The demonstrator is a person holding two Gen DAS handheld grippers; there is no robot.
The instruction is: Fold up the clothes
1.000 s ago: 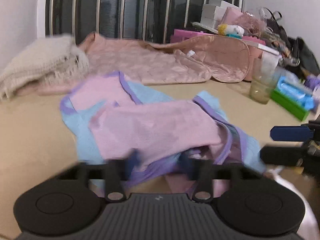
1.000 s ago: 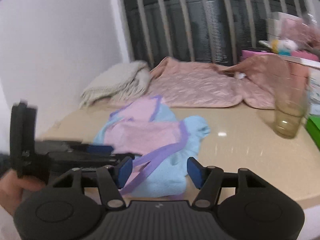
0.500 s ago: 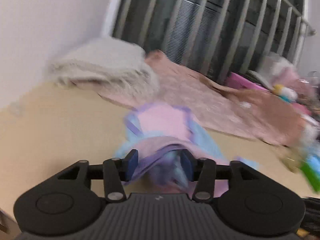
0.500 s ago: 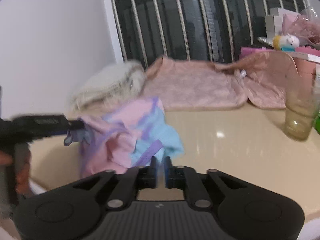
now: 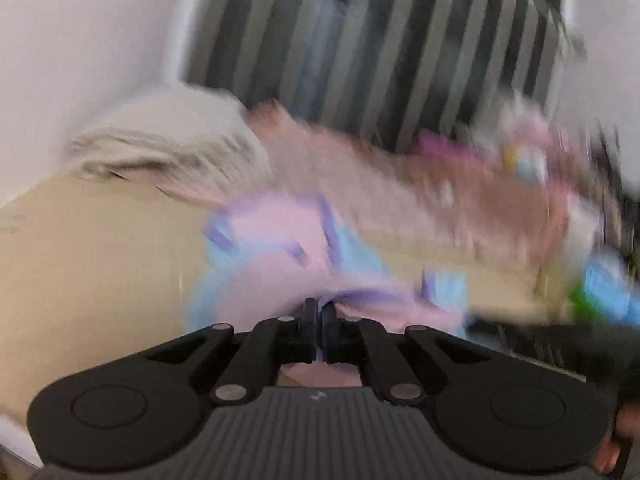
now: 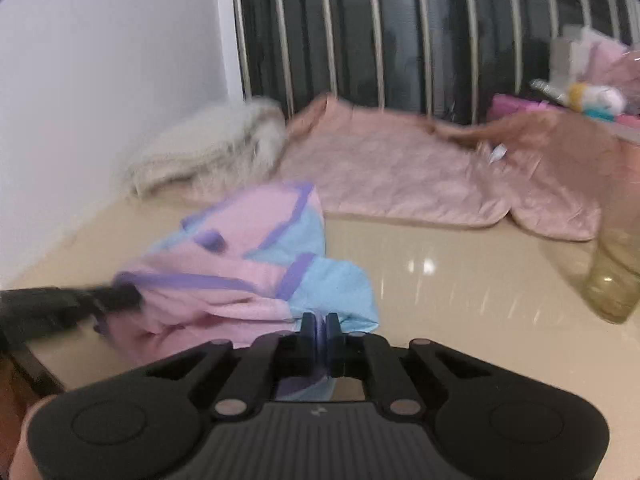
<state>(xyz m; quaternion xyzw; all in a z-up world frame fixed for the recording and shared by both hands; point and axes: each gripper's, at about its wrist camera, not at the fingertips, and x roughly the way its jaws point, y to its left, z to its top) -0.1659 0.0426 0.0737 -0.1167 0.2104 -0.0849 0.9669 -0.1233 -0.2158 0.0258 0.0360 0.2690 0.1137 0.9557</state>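
A pink, light blue and purple-trimmed garment (image 6: 256, 264) lies bunched on the beige table (image 6: 460, 280); it also shows, blurred, in the left wrist view (image 5: 280, 264). My left gripper (image 5: 319, 312) is shut on the garment's near edge. In the right wrist view the left gripper (image 6: 120, 298) grips the garment's left side. My right gripper (image 6: 320, 326) is shut on the garment's light blue and purple hem, lifted a little off the table.
A pink quilted garment (image 6: 400, 176) lies spread at the back. A folded cream knit (image 6: 208, 148) sits at the back left by the white wall. A greenish drinking glass (image 6: 616, 272) stands at the right. Boxes and clutter (image 6: 580, 92) fill the back right before a barred window.
Both grippers have closed on the garment, the right first, then the left. The garment has been gathered up and pulled toward the near left. The left view now swings fast and is blurred.
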